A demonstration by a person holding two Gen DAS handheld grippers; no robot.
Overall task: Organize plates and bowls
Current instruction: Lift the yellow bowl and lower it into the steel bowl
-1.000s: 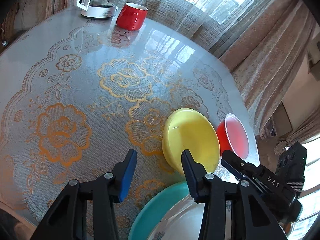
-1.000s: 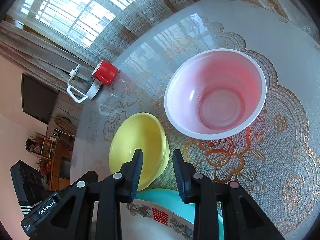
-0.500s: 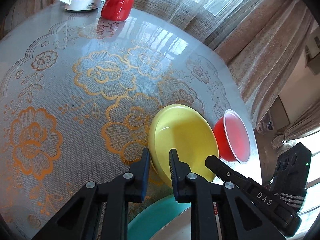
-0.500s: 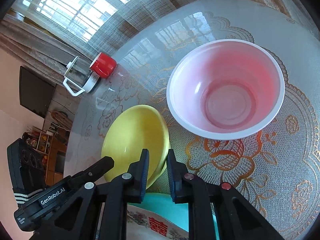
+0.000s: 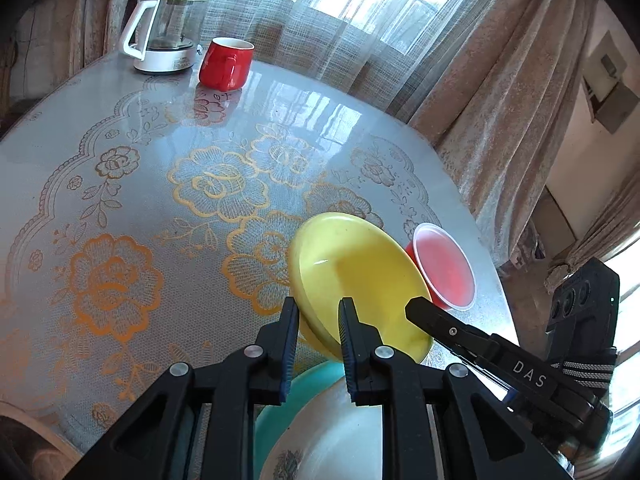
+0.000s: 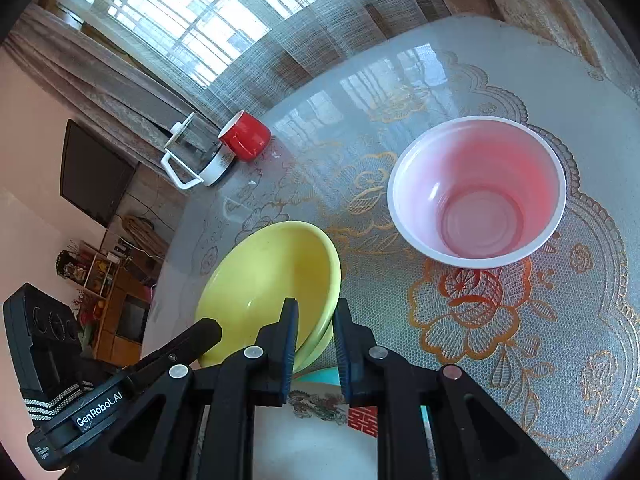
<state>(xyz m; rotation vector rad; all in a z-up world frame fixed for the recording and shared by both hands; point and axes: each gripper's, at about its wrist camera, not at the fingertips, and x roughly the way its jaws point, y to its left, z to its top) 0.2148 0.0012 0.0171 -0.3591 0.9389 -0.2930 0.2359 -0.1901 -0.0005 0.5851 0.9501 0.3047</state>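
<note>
- Yellow bowl (image 5: 360,280): tilted, its near rim raised over the teal plate (image 5: 308,380), its far side low toward the table (image 5: 120,184). Smooth and glossy with a thin rim; judged rigid, light to moderate in weight, and slippery under narrow pads.
- Left gripper (image 5: 318,344): jaws clamped on the bowl's near rim, one finger inside the wall, one outside.
- Right gripper (image 6: 316,340): jaws likewise clamped on the rim, a little further round it; seen in the left view as the black finger marked "DAS" lying across the bowl's edge.
- Hold: two rim pinches side by side on one edge leave the far side unsupported. The bowl is judged liable to pivot or slip if the grips loosen; a level lift and a gentle set-down are advisable.
- Teal plate: directly beneath the grippers, carrying a white dish (image 6: 320,440) with printed decoration and a red character. Both are judged hard and chip-prone on contact.
- Pink bowl (image 6: 480,192): upright on the table just beyond the yellow bowl, apart from it. Thin, translucent walls suggest light, flexible plastic, best taken at the rim.
- Red mug (image 5: 226,64) and glass kettle (image 5: 168,32): at the far table edge by the curtains (image 5: 480,80), well apart from the crockery.
</note>
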